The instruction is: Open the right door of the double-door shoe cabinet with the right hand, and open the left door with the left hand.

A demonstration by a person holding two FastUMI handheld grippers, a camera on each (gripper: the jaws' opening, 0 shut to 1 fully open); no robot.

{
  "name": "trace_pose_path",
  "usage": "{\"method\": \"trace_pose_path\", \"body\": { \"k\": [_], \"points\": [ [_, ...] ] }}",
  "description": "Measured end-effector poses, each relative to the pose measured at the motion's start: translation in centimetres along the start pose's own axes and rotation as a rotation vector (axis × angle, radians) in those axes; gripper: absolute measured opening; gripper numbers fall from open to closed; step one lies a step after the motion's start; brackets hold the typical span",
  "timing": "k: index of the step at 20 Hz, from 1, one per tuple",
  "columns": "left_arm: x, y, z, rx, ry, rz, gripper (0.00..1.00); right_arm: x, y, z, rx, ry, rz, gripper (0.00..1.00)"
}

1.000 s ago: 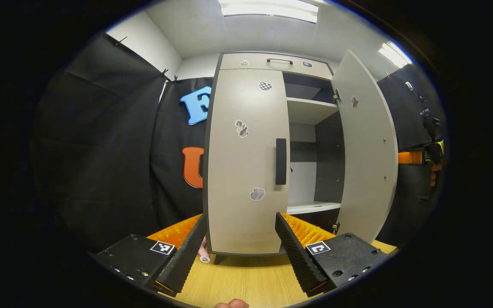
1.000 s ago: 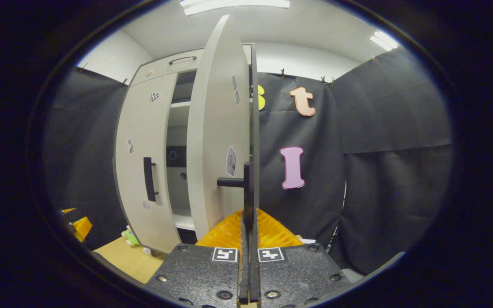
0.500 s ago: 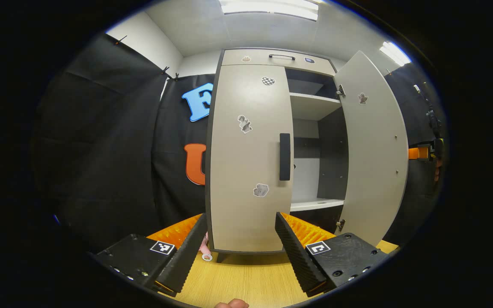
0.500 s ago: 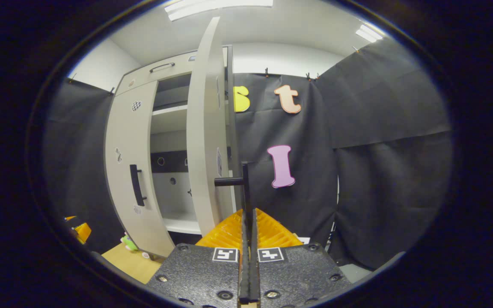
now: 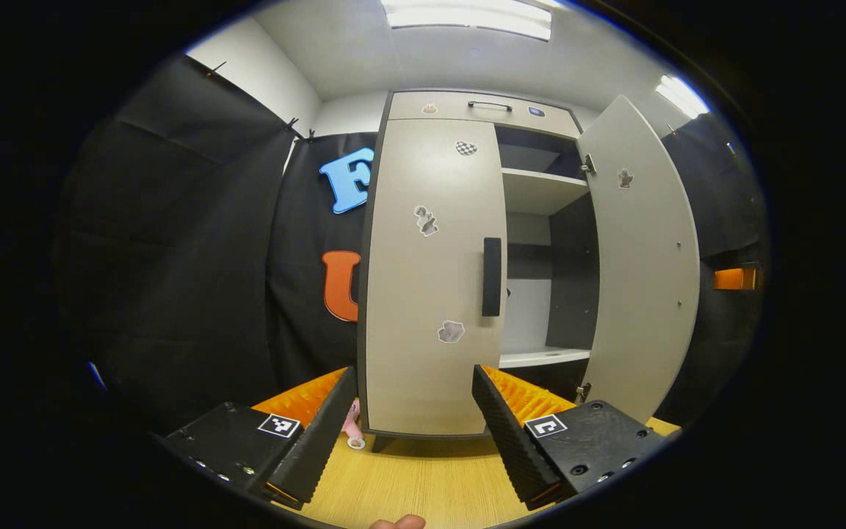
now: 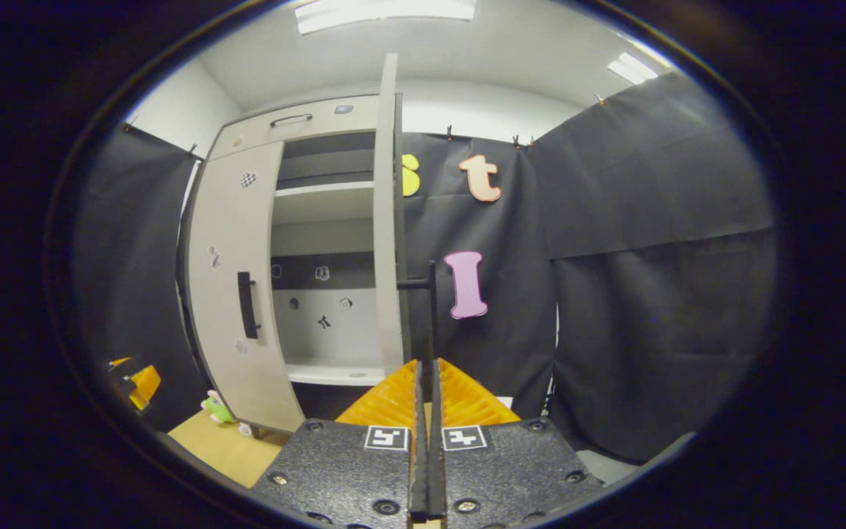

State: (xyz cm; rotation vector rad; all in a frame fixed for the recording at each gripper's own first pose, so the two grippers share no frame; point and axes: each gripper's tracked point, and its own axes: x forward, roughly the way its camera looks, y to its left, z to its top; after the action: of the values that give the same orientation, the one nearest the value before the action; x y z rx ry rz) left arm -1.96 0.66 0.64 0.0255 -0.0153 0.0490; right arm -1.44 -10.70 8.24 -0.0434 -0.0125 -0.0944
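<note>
The shoe cabinet (image 5: 467,257) stands on the wooden table (image 5: 423,477). Its right door (image 5: 640,257) is swung wide; its left door (image 5: 430,279) is closed. The left gripper (image 5: 412,419) hangs spread and empty in front of the left door. The right gripper (image 6: 425,411) looks clenched at the right door's handle (image 6: 430,323), though the contact is hidden. The doors are stiff, light panels on hinges; the left door's vertical bar handle (image 5: 492,277) is the place to grip.

The left gripper (image 5: 408,411) is level and points forward, its jaws spread wide apart with nothing between them. The right gripper (image 6: 427,448) also points forward, its jaws drawn together to a thin slit. A fingertip (image 5: 397,522) shows at the left gripper view's near edge.
</note>
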Motion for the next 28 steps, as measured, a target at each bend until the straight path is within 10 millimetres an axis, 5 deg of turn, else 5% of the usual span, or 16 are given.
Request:
{"method": "trace_pose_path", "body": {
  "k": [7,12,14,17,21,28],
  "points": [
    [-0.4,-1.5,0.0,0.001,0.000,-0.039,0.95,-0.5,5.5,-1.7,-0.020,0.033,0.118,0.04],
    [-0.4,-1.6,0.9,0.016,-0.026,-0.028,0.95,-0.4,6.9,-1.6,0.004,0.022,0.181,0.04],
    [-0.4,-1.6,1.1,0.021,-0.027,-0.023,0.95,-0.3,6.8,-1.6,0.016,0.013,0.182,0.15],
    [-0.2,-1.8,1.0,0.022,-0.024,-0.023,0.95,0.0,6.8,-1.8,0.004,0.017,0.173,0.48],
    [0.5,-2.3,1.7,0.023,-0.035,-0.030,0.95,0.2,7.5,-2.3,-0.017,0.020,0.190,0.73],
    [3.3,-5.3,3.2,-0.023,-0.048,-0.121,0.95,0.5,7.8,-2.9,-0.033,0.027,0.210,0.76]
  ]
}}
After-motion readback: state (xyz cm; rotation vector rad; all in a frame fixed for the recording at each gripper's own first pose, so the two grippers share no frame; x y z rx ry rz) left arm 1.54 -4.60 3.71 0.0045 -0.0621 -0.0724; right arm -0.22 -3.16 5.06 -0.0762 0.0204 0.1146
